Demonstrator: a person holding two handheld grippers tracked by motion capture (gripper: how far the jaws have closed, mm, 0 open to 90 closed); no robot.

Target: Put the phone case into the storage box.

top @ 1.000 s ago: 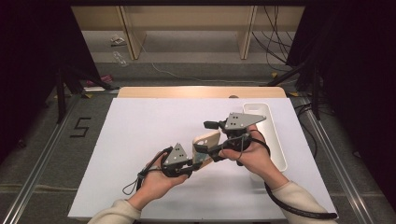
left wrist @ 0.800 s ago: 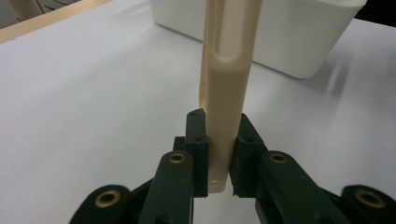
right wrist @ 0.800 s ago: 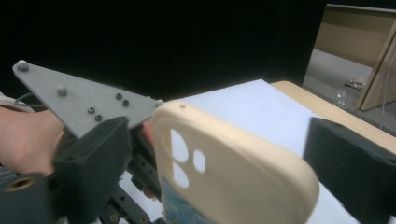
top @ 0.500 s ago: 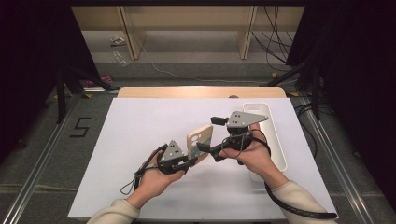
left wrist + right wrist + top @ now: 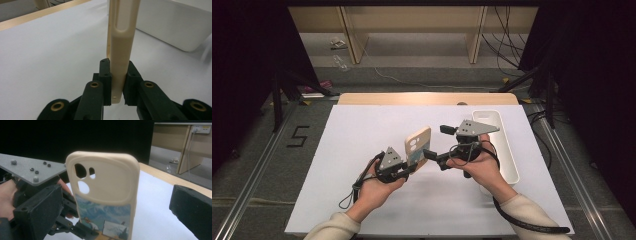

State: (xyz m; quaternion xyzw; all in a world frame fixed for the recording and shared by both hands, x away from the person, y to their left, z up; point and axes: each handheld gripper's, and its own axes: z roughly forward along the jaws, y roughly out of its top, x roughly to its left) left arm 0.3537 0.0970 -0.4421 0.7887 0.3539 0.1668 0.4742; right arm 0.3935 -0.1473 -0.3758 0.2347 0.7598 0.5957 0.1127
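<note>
Cream phone case (image 5: 418, 145): held upright above the middle of the white tabletop (image 5: 362, 130), camera cut-outs at the top, a printed picture on the lower part of its back.
Left gripper (image 5: 411, 168): clamped on the case's bottom edge; in the left gripper view its black pads (image 5: 106, 82) press on both faces of the case (image 5: 121, 45).
Right gripper (image 5: 431, 154): just right of the case, jaws spread wide after having just been opening; no pad touches the case. In the right gripper view the case (image 5: 105, 195) stands between the jaws, one pad (image 5: 191, 205) well off to its right.
White tray (image 5: 503, 145): long, at the right side of the tabletop, beyond the right hand (image 5: 477, 165).
</note>
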